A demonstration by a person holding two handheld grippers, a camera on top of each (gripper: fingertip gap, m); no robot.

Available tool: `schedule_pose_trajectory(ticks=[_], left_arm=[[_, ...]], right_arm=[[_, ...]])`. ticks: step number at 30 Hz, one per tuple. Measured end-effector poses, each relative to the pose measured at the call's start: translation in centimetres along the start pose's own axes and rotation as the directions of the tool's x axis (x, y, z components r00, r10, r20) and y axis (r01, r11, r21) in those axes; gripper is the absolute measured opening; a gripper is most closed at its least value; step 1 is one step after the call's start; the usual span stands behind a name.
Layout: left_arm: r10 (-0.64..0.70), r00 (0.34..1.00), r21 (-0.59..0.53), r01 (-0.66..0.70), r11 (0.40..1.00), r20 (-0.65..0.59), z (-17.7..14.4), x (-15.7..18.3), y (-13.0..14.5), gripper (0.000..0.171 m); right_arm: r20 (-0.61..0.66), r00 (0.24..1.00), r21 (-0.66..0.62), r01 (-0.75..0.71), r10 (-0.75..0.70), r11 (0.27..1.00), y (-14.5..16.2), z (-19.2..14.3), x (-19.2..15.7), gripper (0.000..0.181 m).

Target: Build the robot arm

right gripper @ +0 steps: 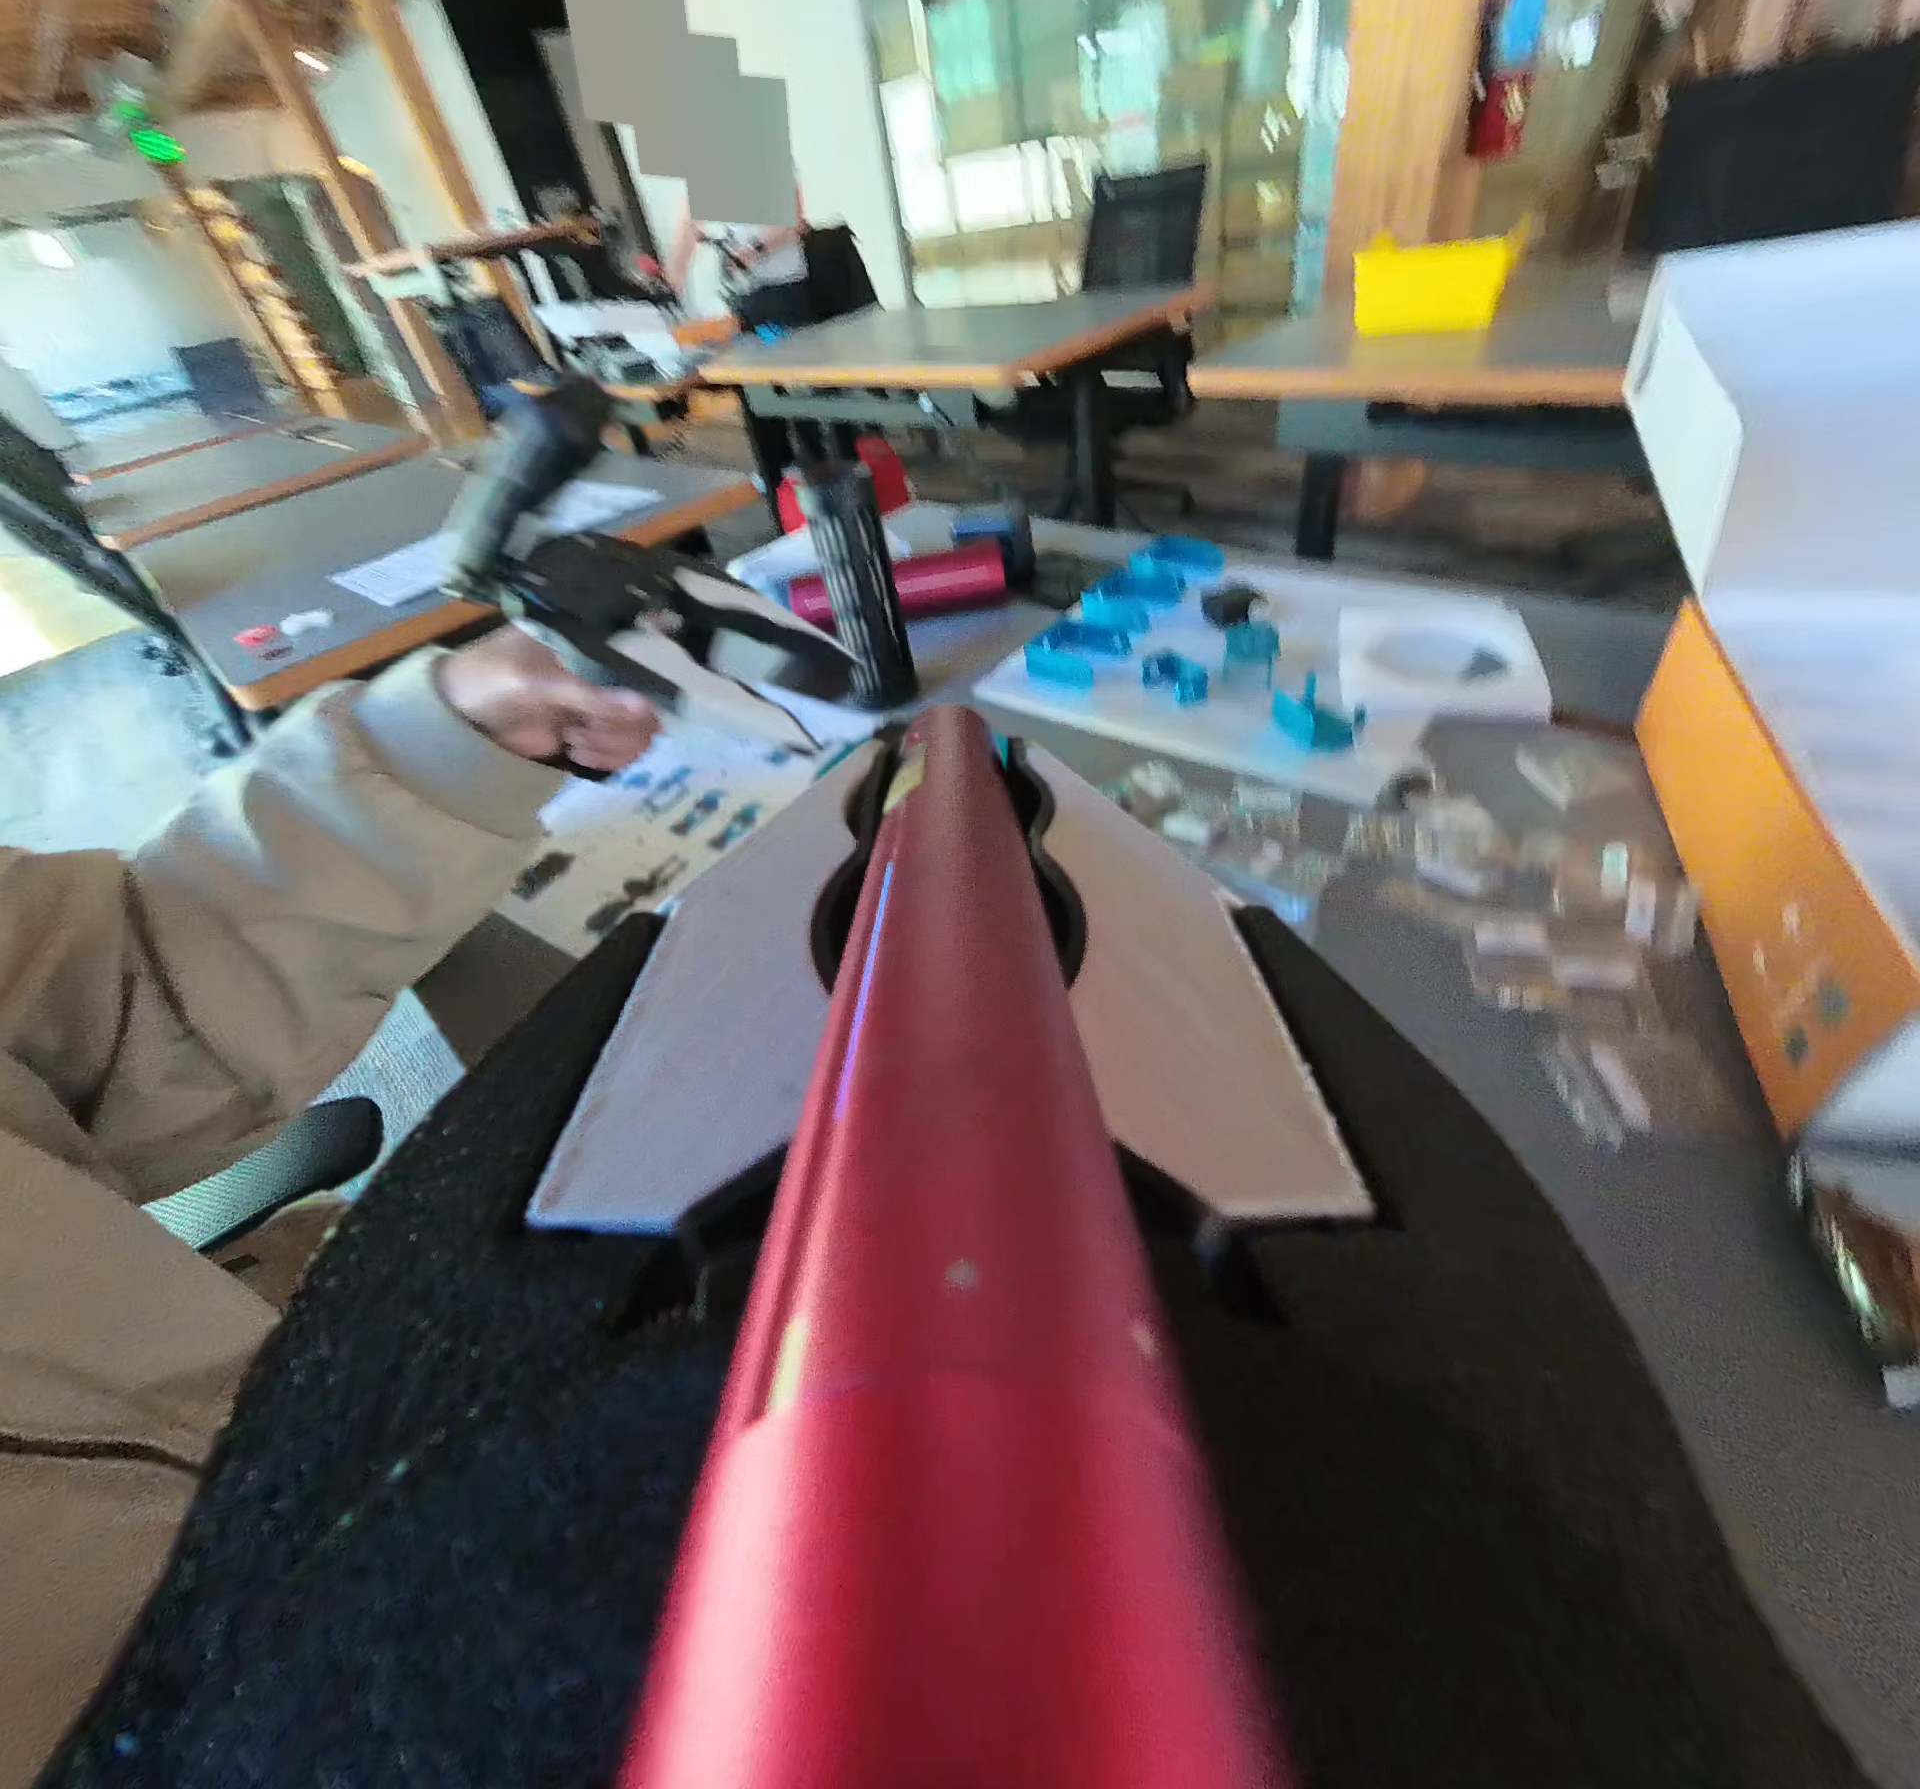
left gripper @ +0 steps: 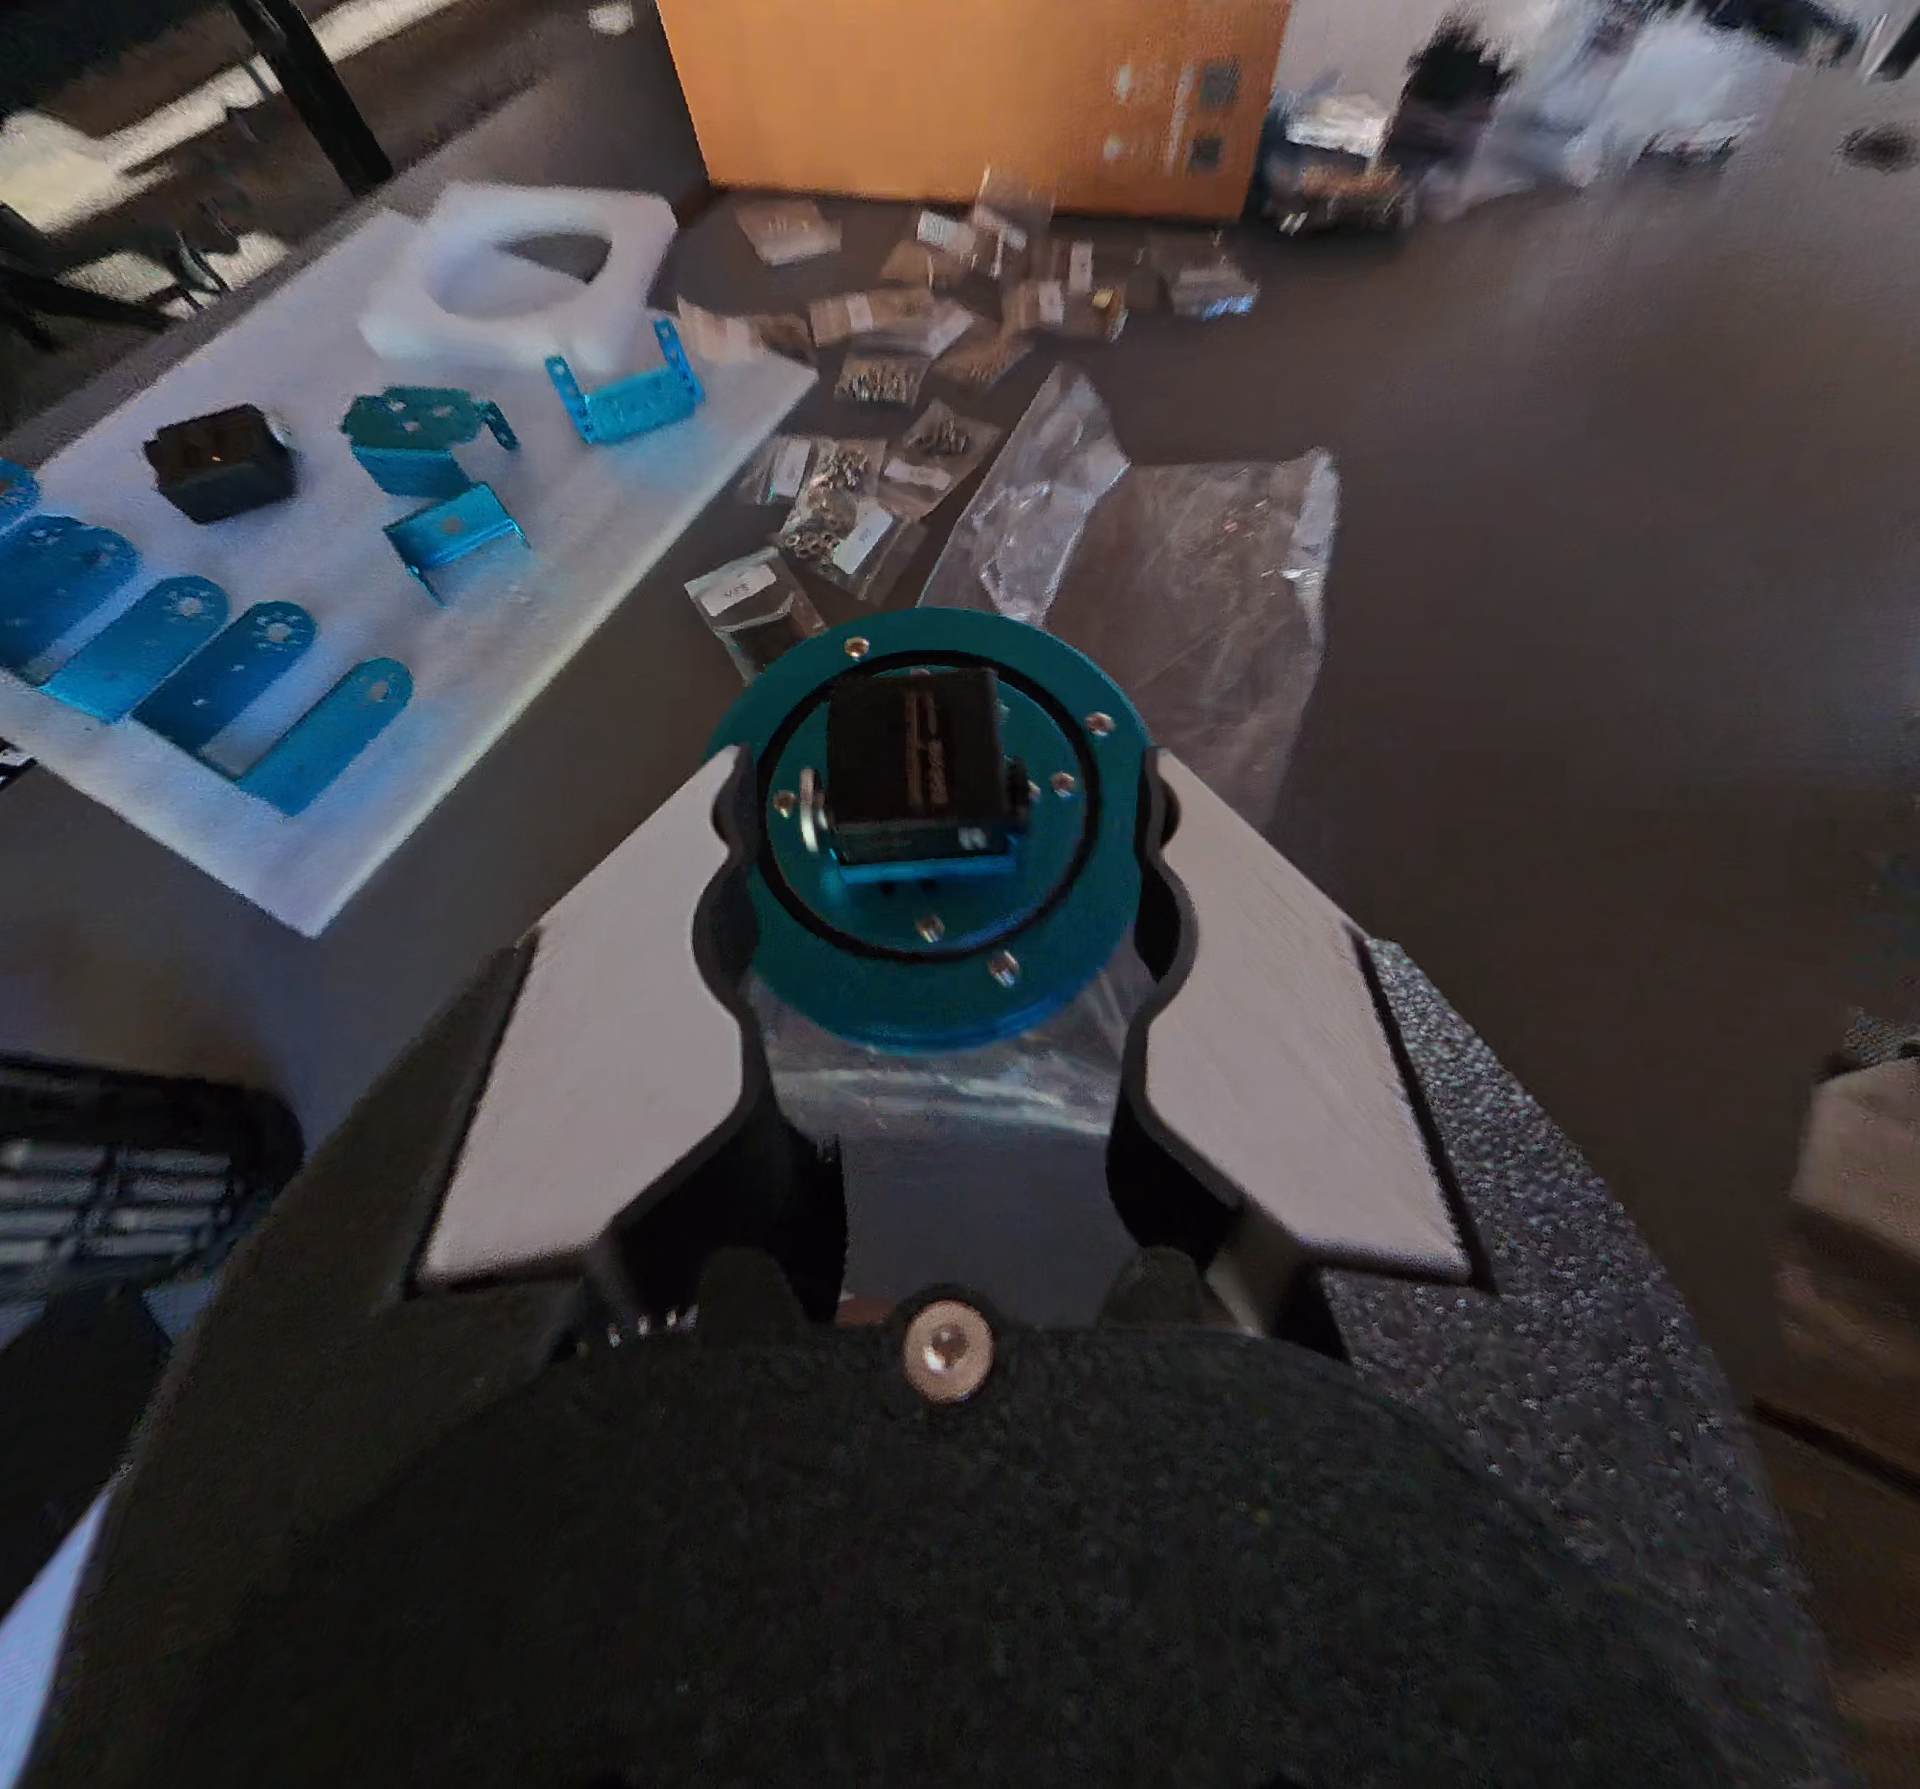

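Observation:
My left gripper point(left gripper: 940, 773) is shut on a round teal metal base point(left gripper: 904, 991), with one finger on each side of its rim. A black servo point(left gripper: 914, 752) stands in a blue bracket on top of the base. My right gripper point(right gripper: 951, 763) is shut on a long red cylindrical tool point(right gripper: 935, 1220) that runs forward between its fingers and hides what is at its tip. In the right wrist view, the left gripper point(right gripper: 675, 612) shows farther off, held by a hand point(right gripper: 551, 700) in a beige sleeve.
A white foam board point(left gripper: 582, 534) holds several blue brackets point(left gripper: 239, 669), a second black servo point(left gripper: 220, 461) and a white foam ring point(left gripper: 530, 285). Small bags of screws point(left gripper: 883, 451), a clear plastic bag point(left gripper: 1174, 555) and an orange-sided cardboard box point(left gripper: 935, 87) lie beyond. Another red cylinder point(right gripper: 925, 581) lies on the desk.

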State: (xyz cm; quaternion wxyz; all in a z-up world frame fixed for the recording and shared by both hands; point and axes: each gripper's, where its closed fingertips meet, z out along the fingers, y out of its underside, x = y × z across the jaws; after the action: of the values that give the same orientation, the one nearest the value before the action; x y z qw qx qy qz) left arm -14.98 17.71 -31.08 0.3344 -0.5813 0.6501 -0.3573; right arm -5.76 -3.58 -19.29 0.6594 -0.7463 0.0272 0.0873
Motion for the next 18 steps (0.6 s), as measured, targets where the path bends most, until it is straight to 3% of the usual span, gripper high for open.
schedule_pose_trajectory(ticks=[3, 7, 10, 12, 15, 18], left_arm=[[-0.054, 0.997, 0.053, 0.051, 0.997, 0.053, -5.3, 1.8, 2.2, 0.07], [-0.144, 0.988, 0.11, 0.137, 0.984, 0.054, -10.2, 6.0, 7.9, 0.065], [-0.22, 0.974, 0.147, 0.211, 0.966, 0.05, -11.7, 8.6, 11.1, 0.058], [-0.259, 0.965, 0.153, 0.249, 0.956, 0.05, -11.9, 9.8, 12.3, 0.056], [-0.302, 0.952, 0.164, 0.29, 0.943, 0.051, -11.9, 11.0, 12.7, 0.056], [-0.322, 0.942, 0.179, 0.302, 0.937, 0.096, -12.4, 11.3, 12.5, 0.056]], right_arm=[[-0.091, 0.996, -0.124, -0.004, -0.007, 0.992, 3.7, -0.7, -0.9, 0.02], [-0.044, 0.999, -0.211, -0.013, 0.004, 0.977, 7.4, 0.2, -2.4, 0.02], [-0.051, 0.964, -0.294, 0.236, -0.261, 0.926, 8.8, 2.9, -0.1, 0.02], [0.027, 0.915, -0.361, 0.385, -0.403, 0.849, 10.5, 6.1, 1.8, 0.02], [0.167, 0.799, -0.346, 0.596, -0.577, 0.725, 12.8, 11.3, 5.0, 0.02], [0.236, 0.54, -0.284, 0.834, -0.808, 0.474, 13.9, 15.1, 8.3, 0.02]])
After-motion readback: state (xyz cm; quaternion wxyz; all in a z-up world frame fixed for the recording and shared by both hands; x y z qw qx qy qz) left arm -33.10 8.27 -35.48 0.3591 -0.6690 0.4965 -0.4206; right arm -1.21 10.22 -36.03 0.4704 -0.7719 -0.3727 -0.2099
